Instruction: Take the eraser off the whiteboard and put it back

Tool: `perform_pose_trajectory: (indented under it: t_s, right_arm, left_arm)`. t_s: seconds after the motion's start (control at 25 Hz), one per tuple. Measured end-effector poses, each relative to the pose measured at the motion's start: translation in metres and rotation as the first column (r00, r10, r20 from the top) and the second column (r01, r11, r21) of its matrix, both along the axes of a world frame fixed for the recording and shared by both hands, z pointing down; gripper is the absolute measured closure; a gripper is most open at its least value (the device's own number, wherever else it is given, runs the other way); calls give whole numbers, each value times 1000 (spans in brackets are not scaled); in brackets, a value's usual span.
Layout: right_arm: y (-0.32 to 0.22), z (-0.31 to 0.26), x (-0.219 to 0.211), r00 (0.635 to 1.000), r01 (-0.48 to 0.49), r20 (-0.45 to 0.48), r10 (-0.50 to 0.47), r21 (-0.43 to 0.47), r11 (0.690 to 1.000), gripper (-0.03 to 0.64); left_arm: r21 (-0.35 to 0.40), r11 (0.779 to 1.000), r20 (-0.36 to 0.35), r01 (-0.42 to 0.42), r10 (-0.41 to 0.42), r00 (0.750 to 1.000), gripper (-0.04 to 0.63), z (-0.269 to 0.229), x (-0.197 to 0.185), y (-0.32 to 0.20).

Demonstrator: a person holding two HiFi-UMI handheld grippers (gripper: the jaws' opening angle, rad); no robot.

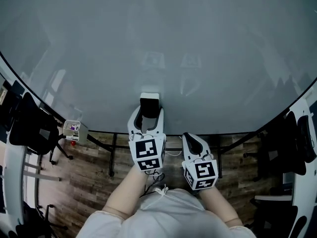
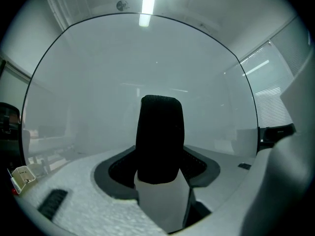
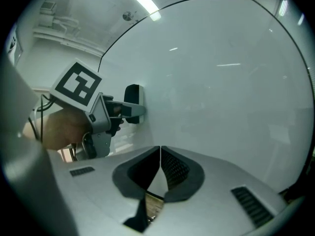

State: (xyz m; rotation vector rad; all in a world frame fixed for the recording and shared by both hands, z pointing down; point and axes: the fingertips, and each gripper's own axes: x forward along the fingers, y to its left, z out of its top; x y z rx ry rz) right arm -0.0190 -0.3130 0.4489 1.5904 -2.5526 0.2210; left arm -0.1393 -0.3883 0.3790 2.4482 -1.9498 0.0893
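Note:
The eraser (image 1: 149, 104), a white block with black felt, rests against the whiteboard (image 1: 163, 43) near its lower edge. My left gripper (image 1: 147, 118) points level at the board and stands open, its jaws wide on either side of the eraser without pressing on it. In the left gripper view the eraser (image 2: 160, 136) stands upright between the dark pads (image 2: 118, 168). From the right gripper view the eraser (image 3: 133, 96) shows against the board, at the tip of my left gripper (image 3: 129, 109). My right gripper (image 1: 193, 142) hangs back to the right, shut and holding nothing (image 3: 160, 156).
The whiteboard's dark bottom frame (image 1: 208, 133) runs just below the eraser. Stand legs (image 1: 113, 155) reach onto the wooden floor. Black office chairs stand at left (image 1: 30, 128) and right (image 1: 294, 138). A small box (image 1: 74, 129) sits at the board's lower left.

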Motion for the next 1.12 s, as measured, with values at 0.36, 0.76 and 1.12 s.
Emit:
perform_pose_trajectory:
  t_s: [0.36,0.76,1.12]
  right_arm:
    - [0,-1,5,1000,-29,5,29,-5,1000,589]
    - [10,5,-2,999,-51,-13,50,-14,999,589]
    - [20,8,-19,999,-41,-1,41,-9,999,589]
  left_arm:
    - [29,999,-19,-41,42,999,339,-9,3,8]
    - [11,991,4,-136,136,991,337,12,3,53]
    - [-107,983,17,-150,153,988,337,69,-7,80]
